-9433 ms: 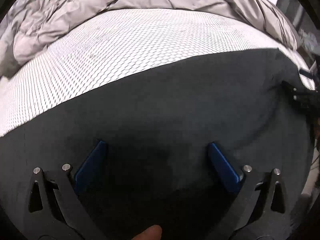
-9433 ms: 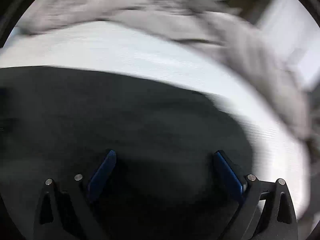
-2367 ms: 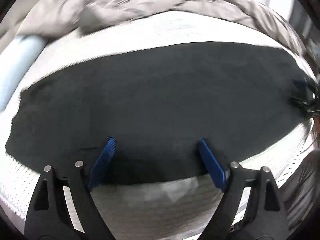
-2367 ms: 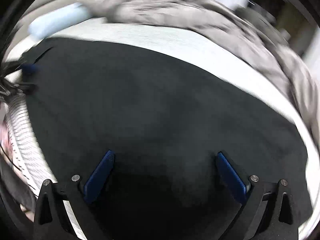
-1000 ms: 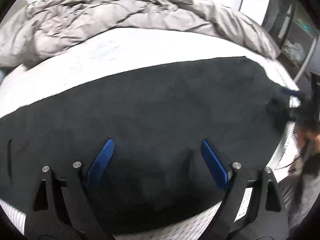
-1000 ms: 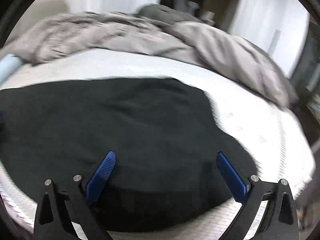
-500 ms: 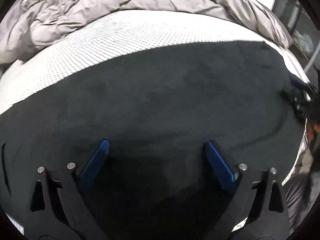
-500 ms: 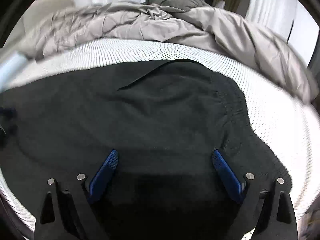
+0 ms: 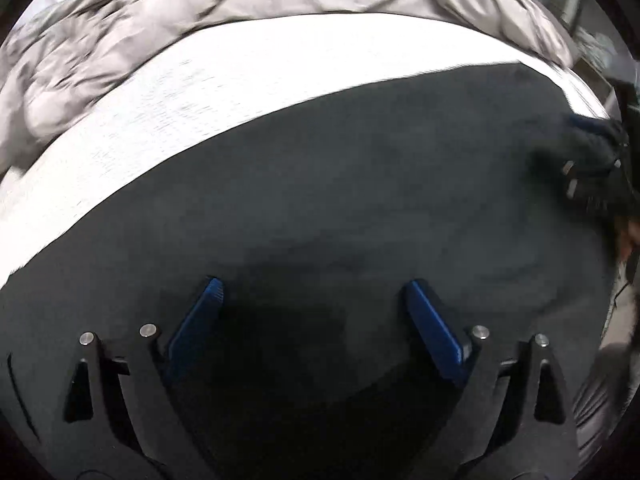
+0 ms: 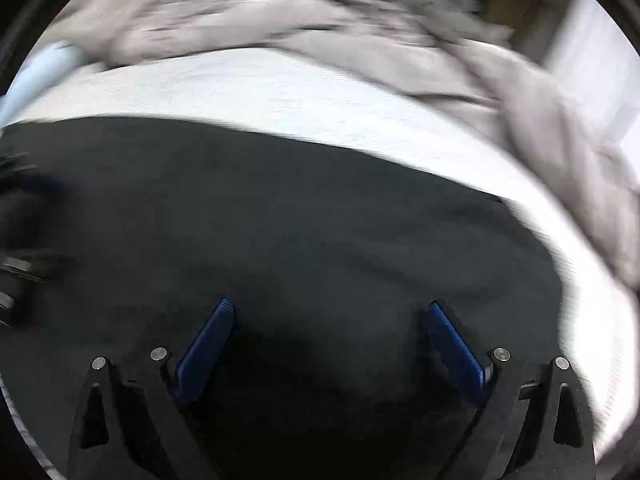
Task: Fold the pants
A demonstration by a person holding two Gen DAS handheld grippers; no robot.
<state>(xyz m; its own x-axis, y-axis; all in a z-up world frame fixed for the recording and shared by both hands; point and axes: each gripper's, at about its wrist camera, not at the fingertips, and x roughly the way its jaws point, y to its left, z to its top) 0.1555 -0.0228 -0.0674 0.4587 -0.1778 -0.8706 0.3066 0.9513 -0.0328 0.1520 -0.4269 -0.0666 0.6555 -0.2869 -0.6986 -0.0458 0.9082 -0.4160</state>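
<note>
1. Dark charcoal fabric, the pants (image 9: 340, 184), lies spread flat on the bed, filling the lower half of both wrist views. Its long axis runs side to side across each view, with the far edge a long, fairly straight line against the white mattress (image 9: 248, 80).
2. In the right wrist view the pants (image 10: 304, 216) narrow towards the right, where the cloth ends short of the mattress (image 10: 304, 96) edge. Which end is the waist cannot be told; the picture is blurred.
3. Soft ripples show in the cloth near the right side of the left wrist view.
4. The left claw (image 9: 314, 300) stands wide open, its blue pads (image 9: 434, 328) well apart, with nothing between them. It hangs close over the pants; whether the tips touch the cloth cannot be told.
5. The right claw (image 10: 330, 320) is likewise spread wide and empty, its blue pads (image 10: 206, 350) low over the dark fabric.
6. At the right edge of the left wrist view the right claw (image 9: 592, 156) appears over the end of the pants, blurred.
7. Beyond the mattress, a crumpled grey duvet (image 9: 168, 20) is heaped along the far side of the bed.
</note>
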